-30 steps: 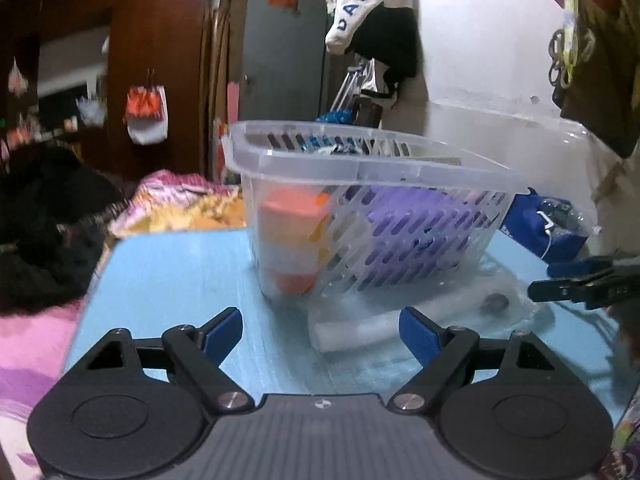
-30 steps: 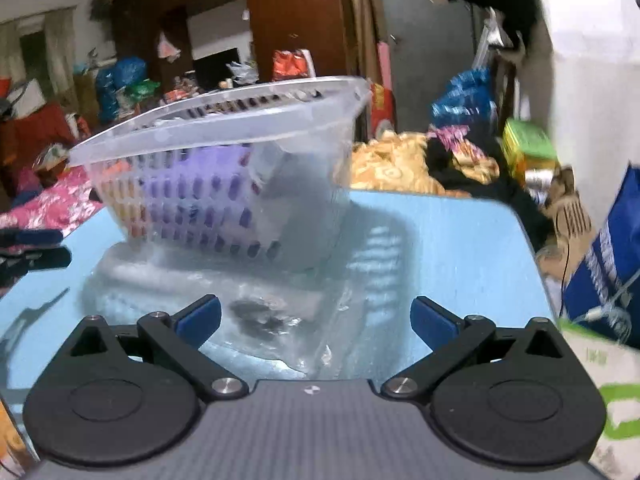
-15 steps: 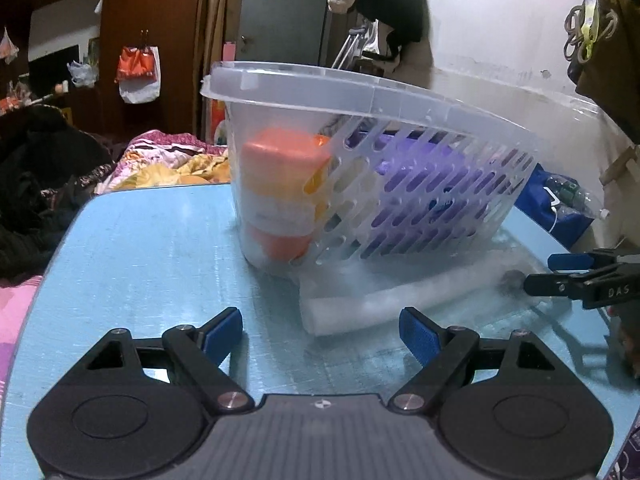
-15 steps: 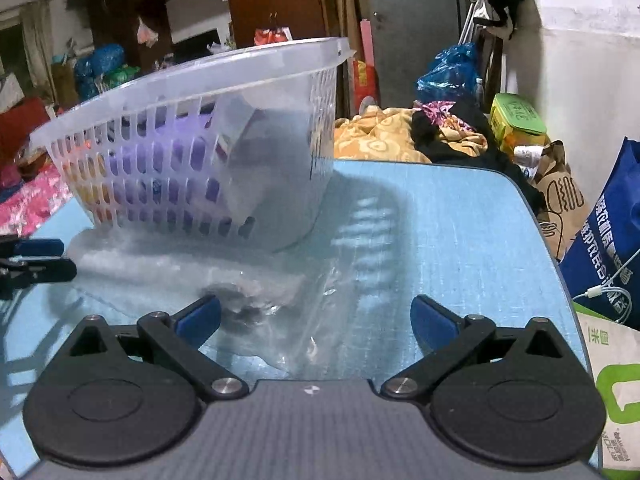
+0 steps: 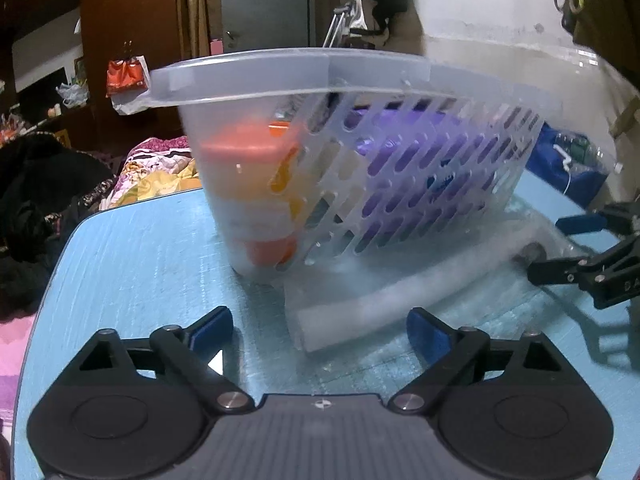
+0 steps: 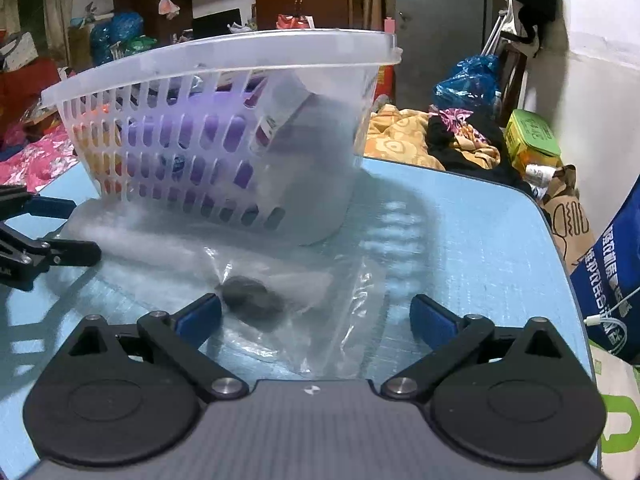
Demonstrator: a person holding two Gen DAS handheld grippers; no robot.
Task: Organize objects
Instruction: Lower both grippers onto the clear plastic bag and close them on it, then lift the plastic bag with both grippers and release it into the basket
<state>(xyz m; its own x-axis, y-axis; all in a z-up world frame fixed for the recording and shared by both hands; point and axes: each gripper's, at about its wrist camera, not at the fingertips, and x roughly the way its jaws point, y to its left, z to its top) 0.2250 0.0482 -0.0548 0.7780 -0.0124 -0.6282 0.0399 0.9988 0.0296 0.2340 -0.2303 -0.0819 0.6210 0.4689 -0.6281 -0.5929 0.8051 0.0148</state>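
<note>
Blue table [image 5: 132, 264], faint scratch lines across it, in a very cluttered room: dark wooden cupboards at the back, a grey door [image 5: 264, 4], bedding in pink and yellow [image 6: 404, 136] heaped behind the table's far edge.

Centre stage, the basket [image 5: 360, 76], clear slotted plastic, tilted, its near side propped on a clear bag [image 6: 320, 300] that lies flat on the table. Inside the basket, an orange-lidded jar [image 5: 256, 192] at one end, something purple [image 6: 224, 132] through the slots, and a pale box leaning at the other end.

In front of the basket, inside that bag, a white roll [image 5: 400, 300] runs along the basket's foot, with a dark lump [image 6: 252, 298] at its end.

Left gripper [image 5: 320, 328], jaws opening wide, nothing gripped; the near end of the roll sits between the blue pads, untouched. Right gripper [image 6: 316, 314], jaws spread wide too, hovering over the bag with the dark lump just inside its left pad; contact there is not clear.

Each camera catches the other tool at its edge, beside the bag.

The left view alone shows the jar clearly and a red bag [image 5: 126, 76] hanging on the cupboard. The right view alone gives the green box [image 6: 532, 140], the blue printed bag [image 6: 616, 264] off the table's side, and the crinkled bag's full spread.
</note>
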